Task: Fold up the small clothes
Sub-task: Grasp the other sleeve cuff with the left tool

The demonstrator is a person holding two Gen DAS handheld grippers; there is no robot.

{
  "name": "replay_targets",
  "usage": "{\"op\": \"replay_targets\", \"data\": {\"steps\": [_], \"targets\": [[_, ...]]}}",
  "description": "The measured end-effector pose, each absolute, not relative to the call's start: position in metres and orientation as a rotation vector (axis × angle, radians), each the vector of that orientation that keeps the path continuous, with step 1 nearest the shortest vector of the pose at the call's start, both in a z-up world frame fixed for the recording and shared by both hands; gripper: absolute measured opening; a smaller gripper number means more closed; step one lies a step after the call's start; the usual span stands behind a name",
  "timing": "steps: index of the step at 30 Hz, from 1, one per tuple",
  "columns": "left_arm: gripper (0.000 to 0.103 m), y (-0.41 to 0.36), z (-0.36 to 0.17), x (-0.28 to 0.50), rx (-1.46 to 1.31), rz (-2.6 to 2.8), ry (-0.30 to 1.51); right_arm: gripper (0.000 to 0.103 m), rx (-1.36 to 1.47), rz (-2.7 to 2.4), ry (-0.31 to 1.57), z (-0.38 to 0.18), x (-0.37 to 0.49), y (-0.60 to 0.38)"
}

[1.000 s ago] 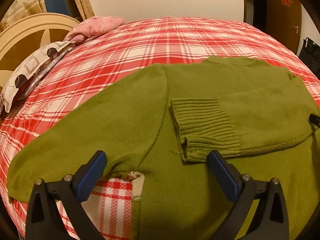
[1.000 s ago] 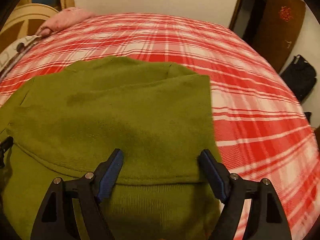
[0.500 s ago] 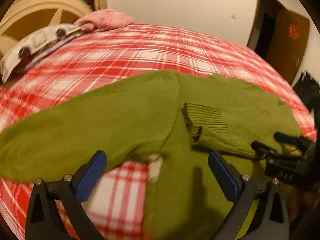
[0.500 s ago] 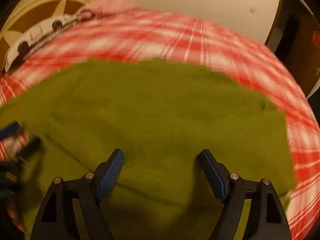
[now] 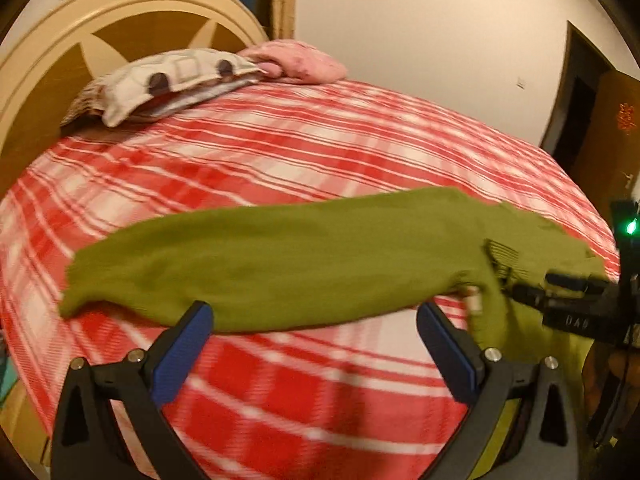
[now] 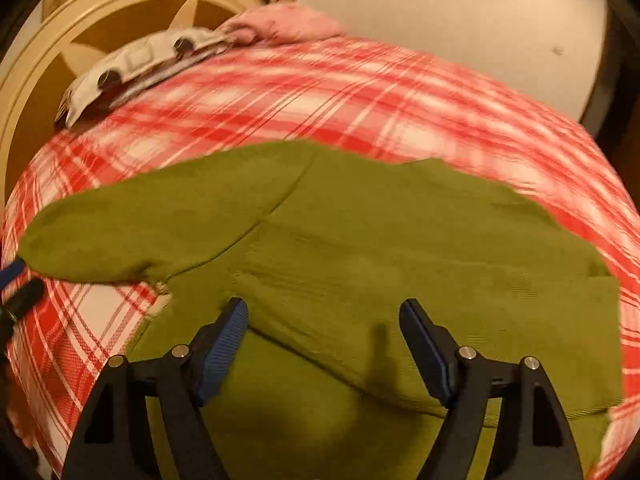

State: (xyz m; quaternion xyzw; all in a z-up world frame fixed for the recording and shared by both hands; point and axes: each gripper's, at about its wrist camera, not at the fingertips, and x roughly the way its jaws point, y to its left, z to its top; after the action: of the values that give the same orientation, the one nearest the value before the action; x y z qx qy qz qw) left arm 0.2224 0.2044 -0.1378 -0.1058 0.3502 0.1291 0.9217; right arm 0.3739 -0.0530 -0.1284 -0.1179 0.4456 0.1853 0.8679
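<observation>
A green knit sweater point(image 6: 360, 248) lies flat on the red plaid bed point(image 6: 320, 92). One sleeve is folded across its body, with the ribbed cuff point(image 5: 505, 254) on top. The other sleeve point(image 5: 256, 268) stretches out to the left over the bedspread. My left gripper point(image 5: 314, 334) is open and empty, just in front of that outstretched sleeve. My right gripper point(image 6: 324, 332) is open and empty above the sweater's body. It also shows at the right edge of the left wrist view point(image 5: 560, 296).
A patterned pillow point(image 5: 160, 84) and a pink cloth point(image 5: 296, 64) lie at the head of the bed by the curved wooden headboard point(image 5: 80, 52). A dark doorway point(image 5: 588, 120) stands at the right. Bare plaid bedspread point(image 5: 280, 380) lies under my left gripper.
Both grippers have swung left towards the headboard. The left one has gone from over the sweater's armpit to in front of the outstretched sleeve. Both stayed open.
</observation>
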Motion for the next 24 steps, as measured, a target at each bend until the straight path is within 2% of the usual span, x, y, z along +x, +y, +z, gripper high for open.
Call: {"op": "replay_targets", "data": {"steps": [1, 7, 10, 14, 16, 18, 24], "targets": [[0.103, 0.214, -0.137, 0.219, -0.214, 0.286, 0.723, 0.068, -0.219, 0.433, 0.989, -0.140, 0.375, -0.050], [0.103, 0.268, -0.135, 0.195, -0.183, 0.410, 0.703, 0.068, -0.272, 0.496, 0.989, -0.141, 0.345, -0.054], [0.103, 0.299, -0.139, 0.184, -0.191, 0.484, 0.722, 0.060, -0.285, 0.481, 0.962, -0.135, 0.342, -0.054], [0.103, 0.332, -0.149, 0.174, -0.199, 0.568, 0.740, 0.060, -0.251, 0.479, 0.895, -0.119, 0.348, -0.048], [0.103, 0.346, -0.154, 0.170, -0.215, 0.598, 0.760, 0.060, -0.242, 0.495, 0.918, -0.122, 0.356, -0.042], [0.103, 0.356, -0.157, 0.166, -0.229, 0.611, 0.763, 0.061, -0.212, 0.521, 1.028, -0.138, 0.366, -0.040], [0.103, 0.377, -0.174, 0.162, -0.263, 0.637, 0.787, 0.061, -0.289, 0.531, 0.978, -0.137, 0.332, -0.037]]}}
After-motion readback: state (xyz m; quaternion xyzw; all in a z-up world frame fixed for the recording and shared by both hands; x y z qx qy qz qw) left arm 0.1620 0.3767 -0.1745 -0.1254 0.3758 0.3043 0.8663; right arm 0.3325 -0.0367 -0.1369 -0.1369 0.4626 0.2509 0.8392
